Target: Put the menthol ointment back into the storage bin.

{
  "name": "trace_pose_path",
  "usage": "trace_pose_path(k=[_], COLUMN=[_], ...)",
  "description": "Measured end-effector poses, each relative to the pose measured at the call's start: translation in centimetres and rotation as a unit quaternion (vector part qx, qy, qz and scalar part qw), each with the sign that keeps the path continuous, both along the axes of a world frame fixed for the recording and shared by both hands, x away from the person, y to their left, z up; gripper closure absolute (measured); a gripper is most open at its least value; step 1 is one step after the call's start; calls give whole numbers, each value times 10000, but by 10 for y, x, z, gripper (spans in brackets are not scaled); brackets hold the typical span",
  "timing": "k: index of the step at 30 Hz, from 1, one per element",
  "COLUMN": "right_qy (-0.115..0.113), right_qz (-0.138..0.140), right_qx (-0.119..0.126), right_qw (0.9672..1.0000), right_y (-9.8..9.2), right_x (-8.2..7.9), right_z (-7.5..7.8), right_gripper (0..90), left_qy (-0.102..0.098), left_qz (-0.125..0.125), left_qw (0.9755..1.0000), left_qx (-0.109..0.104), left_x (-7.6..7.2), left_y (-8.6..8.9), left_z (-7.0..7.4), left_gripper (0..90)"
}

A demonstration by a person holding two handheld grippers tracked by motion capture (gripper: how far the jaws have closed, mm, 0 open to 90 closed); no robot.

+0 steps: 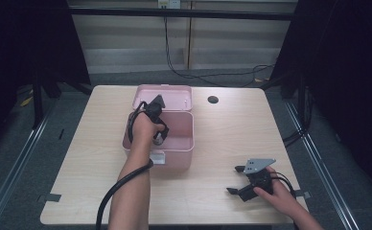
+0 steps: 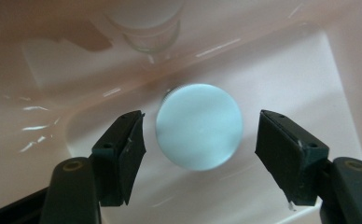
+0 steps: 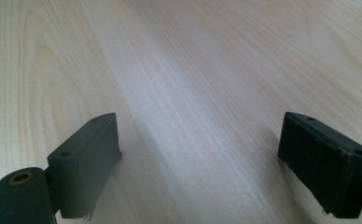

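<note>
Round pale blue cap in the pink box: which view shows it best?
Left gripper view: the cap sits large between the open left gripper jaws, untouched. In the high view the hand covers the box there. The right gripper view faces table.

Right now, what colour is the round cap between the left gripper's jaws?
Pale blue; the round cap shows best in the left gripper view, inside the pink box.

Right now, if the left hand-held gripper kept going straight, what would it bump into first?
Probably the round pale blue cap. It sits between the open jaws of the left hand-held gripper, inside the pink box. How near it is, I can't tell.
</note>
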State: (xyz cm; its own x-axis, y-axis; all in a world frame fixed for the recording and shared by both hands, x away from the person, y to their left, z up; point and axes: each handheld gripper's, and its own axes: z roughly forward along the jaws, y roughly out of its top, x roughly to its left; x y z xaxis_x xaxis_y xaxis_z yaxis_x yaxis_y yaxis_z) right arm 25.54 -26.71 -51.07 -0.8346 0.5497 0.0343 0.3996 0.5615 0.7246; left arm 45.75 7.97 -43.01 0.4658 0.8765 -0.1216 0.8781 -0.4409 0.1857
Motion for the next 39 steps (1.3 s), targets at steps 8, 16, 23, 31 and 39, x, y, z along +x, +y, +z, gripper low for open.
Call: trace_pose_path(k=[8, 16, 23, 31, 39], right_qy=[-7, 0, -1, 2, -5], right_qz=[6, 3, 4, -2, 5], right_qx=[-3, -2, -2, -5, -5], right_qw=[10000, 10000, 10000, 10000, 10000], right_y=[0, 0, 0, 0, 0], right_x=[0, 0, 0, 0, 0], right_z=[0, 0, 0, 0, 0], right_gripper=[121, 122, 122, 121, 122], left_qy=[65, 151, 154, 108, 89], left_qz=[-81, -215, -291, -503, -650], left_qw=[9999, 9996, 9994, 9986, 9976], left_qx=[-20, -86, -110, -149, -228], left_x=[-3, -10, -15, -22, -31], left_y=[1, 4, 10, 10, 14], left_z=[11, 23, 40, 64, 81], left_gripper=[282, 257, 256, 260, 261])
